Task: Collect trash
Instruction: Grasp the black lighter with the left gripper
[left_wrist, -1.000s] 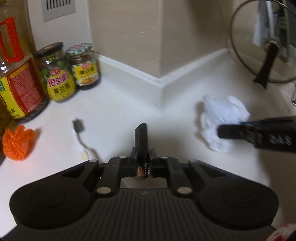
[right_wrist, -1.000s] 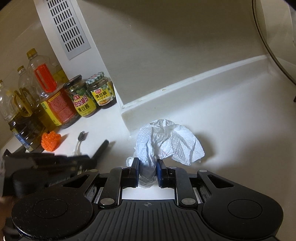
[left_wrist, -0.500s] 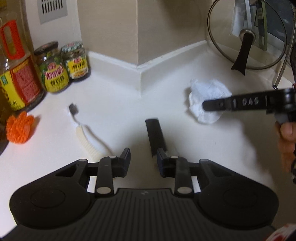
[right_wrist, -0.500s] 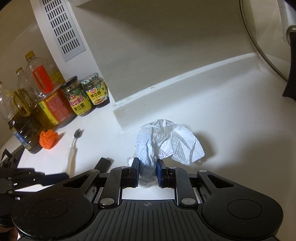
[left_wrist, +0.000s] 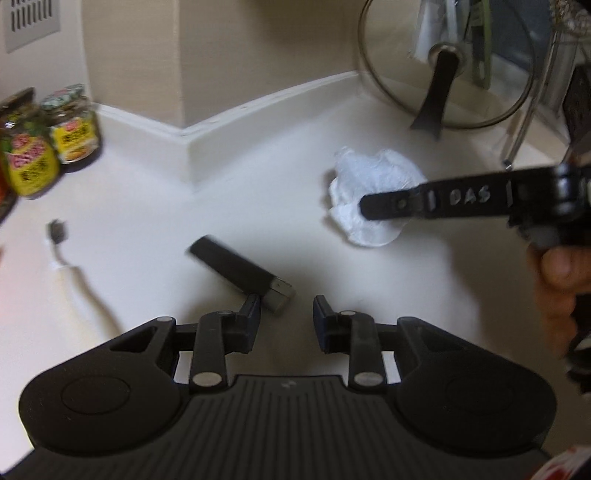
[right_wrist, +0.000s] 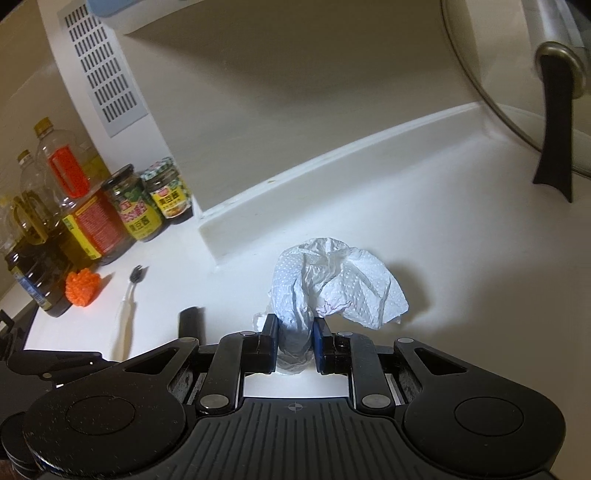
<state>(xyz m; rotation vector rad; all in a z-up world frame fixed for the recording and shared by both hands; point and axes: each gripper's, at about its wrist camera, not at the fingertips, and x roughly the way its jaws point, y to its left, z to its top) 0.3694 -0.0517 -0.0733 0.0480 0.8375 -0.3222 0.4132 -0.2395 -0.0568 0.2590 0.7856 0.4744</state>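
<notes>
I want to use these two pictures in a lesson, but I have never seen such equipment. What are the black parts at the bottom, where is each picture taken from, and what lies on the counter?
No robot here: a person holds a two-finger gripper in each hand, each with a camera looking along its fingers.

In the left camera's picture, the left gripper is open and empty above a black lighter lying on the white counter.

In the right camera's picture, the right gripper is shut on a crumpled paper towel.

Also on the counter: a small white brush, an orange ball, jars, oil bottles and a glass pot lid leaning at the back.
</notes>
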